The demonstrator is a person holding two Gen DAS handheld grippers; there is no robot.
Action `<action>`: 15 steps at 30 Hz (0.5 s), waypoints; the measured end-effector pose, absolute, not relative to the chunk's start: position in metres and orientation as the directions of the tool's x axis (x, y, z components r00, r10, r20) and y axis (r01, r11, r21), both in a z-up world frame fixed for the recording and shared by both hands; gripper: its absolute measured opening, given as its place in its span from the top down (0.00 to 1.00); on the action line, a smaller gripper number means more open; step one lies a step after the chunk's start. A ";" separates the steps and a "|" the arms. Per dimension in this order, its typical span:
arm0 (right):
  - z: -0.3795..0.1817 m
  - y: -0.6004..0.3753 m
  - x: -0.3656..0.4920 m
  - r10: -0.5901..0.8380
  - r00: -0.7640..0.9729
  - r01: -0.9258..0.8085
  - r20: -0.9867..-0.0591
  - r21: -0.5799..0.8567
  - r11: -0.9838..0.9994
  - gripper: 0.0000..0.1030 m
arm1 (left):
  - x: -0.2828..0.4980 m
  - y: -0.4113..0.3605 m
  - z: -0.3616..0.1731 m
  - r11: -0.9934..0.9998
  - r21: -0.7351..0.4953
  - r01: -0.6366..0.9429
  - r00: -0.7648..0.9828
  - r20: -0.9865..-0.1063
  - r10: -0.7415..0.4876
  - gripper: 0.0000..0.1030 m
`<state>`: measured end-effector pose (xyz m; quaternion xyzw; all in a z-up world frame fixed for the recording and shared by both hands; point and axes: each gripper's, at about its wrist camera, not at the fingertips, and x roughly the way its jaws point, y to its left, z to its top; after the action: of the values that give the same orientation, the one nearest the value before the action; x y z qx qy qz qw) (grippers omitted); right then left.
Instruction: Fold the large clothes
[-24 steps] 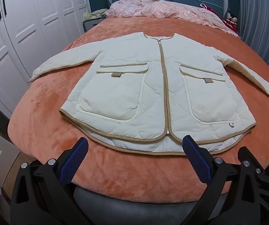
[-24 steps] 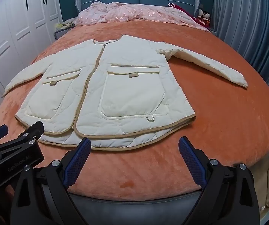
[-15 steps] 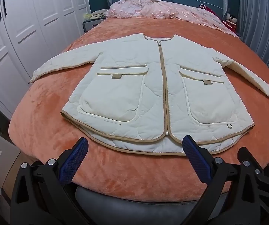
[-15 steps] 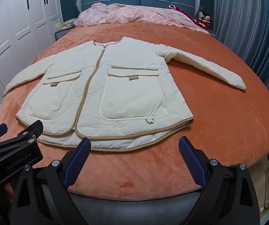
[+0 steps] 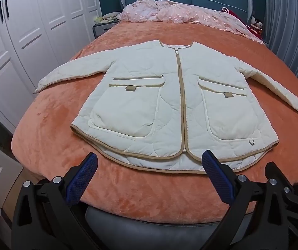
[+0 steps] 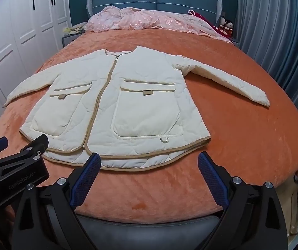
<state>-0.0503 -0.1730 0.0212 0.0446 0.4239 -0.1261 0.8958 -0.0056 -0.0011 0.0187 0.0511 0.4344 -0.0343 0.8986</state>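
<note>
The cream jacket (image 5: 176,104) lies flat and zipped on the orange bed (image 5: 51,137), collar toward the headboard (image 6: 155,0), hem nearest the grippers, sleeves spread sideways. The left gripper (image 5: 149,179) and right gripper (image 6: 149,179) both gape wide, holding nothing.

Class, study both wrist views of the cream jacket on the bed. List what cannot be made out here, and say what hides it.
- Back of the jacket: both views, pressed face-down against the orange bedspread.
- Pocket contents: flaps are shut.
- Small metal ring near the hem: too small to identify.
- Nightstand items: far away and tiny.
- Left hand-held gripper and right hand-held gripper: open; handles and the person's hands cut off by the bottom edge.
</note>
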 end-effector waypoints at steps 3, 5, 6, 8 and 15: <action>0.023 -0.171 -0.050 -0.196 0.612 0.262 -0.766 -0.037 0.964 0.10 | -0.003 0.003 0.019 0.993 0.061 0.105 0.623 -0.782 -0.018 0.05; 0.024 -0.170 -0.050 -0.198 0.613 0.262 -0.765 -0.040 0.964 0.10 | -0.004 0.003 0.021 0.993 0.063 0.104 0.625 -0.781 -0.015 0.05; 0.025 -0.170 -0.050 -0.197 0.613 0.261 -0.765 -0.039 0.964 0.10 | -0.004 0.004 0.021 0.993 0.064 0.104 0.626 -0.779 -0.015 0.05; 0.025 -0.169 -0.050 -0.198 0.614 0.261 -0.764 -0.039 0.964 0.10 | -0.004 0.004 0.022 0.993 0.063 0.101 0.627 -0.779 -0.014 0.05; 0.026 -0.169 -0.050 -0.198 0.615 0.262 -0.764 -0.039 0.964 0.10 | -0.004 0.005 0.022 0.993 0.061 0.099 0.627 -0.779 -0.014 0.05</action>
<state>-0.0500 -0.1692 0.0256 0.0381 0.4198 -0.1280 0.8977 -0.0039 0.0047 0.0224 0.0489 0.4305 -0.0314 0.9007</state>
